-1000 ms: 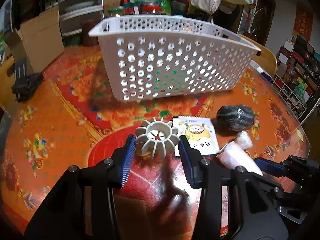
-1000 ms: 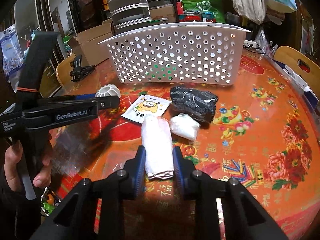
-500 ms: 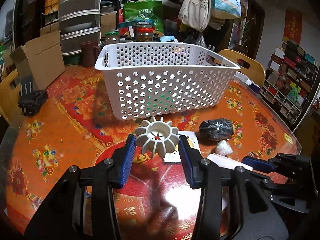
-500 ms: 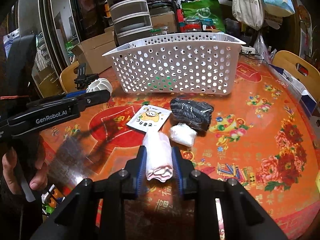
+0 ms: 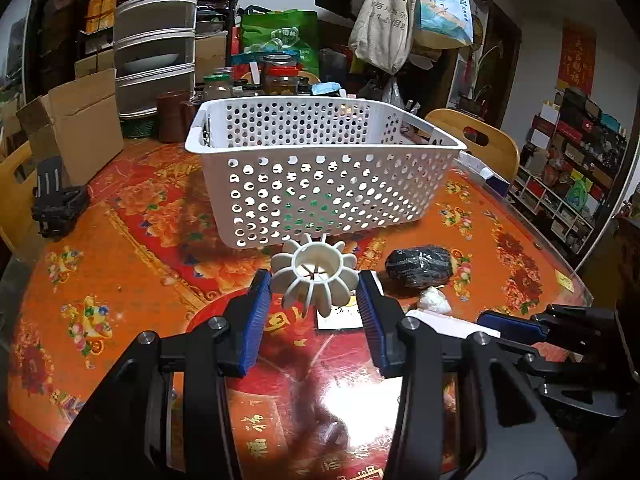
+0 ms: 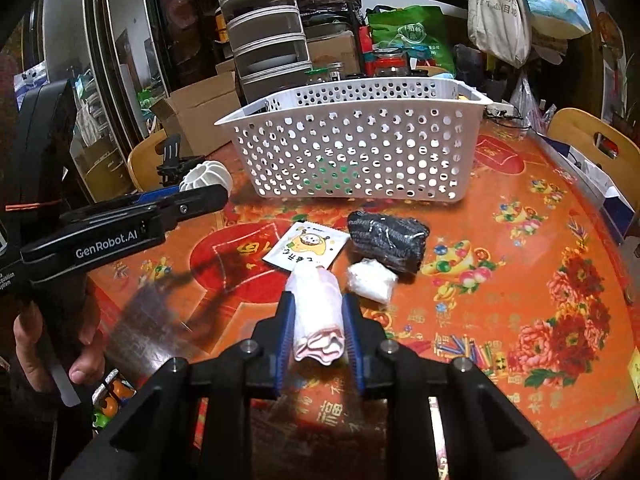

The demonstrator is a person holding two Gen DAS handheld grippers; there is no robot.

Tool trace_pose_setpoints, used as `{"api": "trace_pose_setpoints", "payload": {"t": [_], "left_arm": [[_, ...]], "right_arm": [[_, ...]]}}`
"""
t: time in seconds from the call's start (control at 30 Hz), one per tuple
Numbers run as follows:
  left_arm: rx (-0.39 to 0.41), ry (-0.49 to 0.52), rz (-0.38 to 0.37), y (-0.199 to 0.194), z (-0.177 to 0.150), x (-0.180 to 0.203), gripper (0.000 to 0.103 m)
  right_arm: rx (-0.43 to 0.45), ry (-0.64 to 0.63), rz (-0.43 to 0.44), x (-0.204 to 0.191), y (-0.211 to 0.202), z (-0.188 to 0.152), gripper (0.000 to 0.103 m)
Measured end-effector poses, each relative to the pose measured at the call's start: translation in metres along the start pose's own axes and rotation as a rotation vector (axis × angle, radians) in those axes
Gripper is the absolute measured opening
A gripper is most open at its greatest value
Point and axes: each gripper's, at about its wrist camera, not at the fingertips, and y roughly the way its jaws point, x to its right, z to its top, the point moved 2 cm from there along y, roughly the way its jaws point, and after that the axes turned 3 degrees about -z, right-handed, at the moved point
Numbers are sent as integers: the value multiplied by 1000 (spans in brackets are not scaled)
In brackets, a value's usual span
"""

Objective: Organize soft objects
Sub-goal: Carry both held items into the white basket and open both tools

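My left gripper (image 5: 314,279) is shut on a white ribbed, flower-shaped soft piece (image 5: 304,292) and holds it above the table, short of the white perforated basket (image 5: 320,184). The right wrist view shows that gripper (image 6: 200,196) at the left, with the white piece (image 6: 206,174) in it. My right gripper (image 6: 319,300) is shut on a pink-white rolled cloth (image 6: 318,316). On the table beyond it lie a printed sachet (image 6: 306,246), a black wrapped bundle (image 6: 386,244) and a small white bag (image 6: 370,280). The basket (image 6: 360,152) stands behind them.
A black clip-like tool (image 5: 56,204) lies at the table's left edge beside a cardboard box (image 5: 80,120). Jars (image 5: 280,80) crowd behind the basket. Wooden chairs (image 5: 480,144) stand around the table. A person's hand (image 6: 52,340) grips the left handle.
My left gripper has risen and tipped up with the white ribbed piece, so the basket's inside now shows. The right jaws have narrowed a little on the rolled cloth.
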Motion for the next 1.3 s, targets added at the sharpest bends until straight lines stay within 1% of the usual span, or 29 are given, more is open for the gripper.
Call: {"api": "trace_pose_setpoints", "payload": {"t": [0.37,0.57,0.77,0.97,1.07,1.17,1.23,1.3], "left_arm": [[13,-8,0,-2,1,-1,41],[32,-5,-7,-7,9,1,41],[70,8,-14,-18,26,5,41],[105,38,-28,-27,52,13,41],[109,46,-39,-26,72,15,41],[99,49,-37,-17,95,15,41],[86,45,-36,-10,108,13,41],[64,38,-39,0,122,9,41]], "right_arm": [[21,-10,-12,-1,-8,5,22],[65,-21,-16,1,-24,17,22],[134,-24,-36,7,-46,40,22],[214,-50,-58,12,-71,72,22],[251,-76,-79,14,-77,100,21],[265,-75,-87,20,-75,127,21],[253,-67,-69,25,-66,144,21],[243,-72,-85,28,-57,157,21]]}}
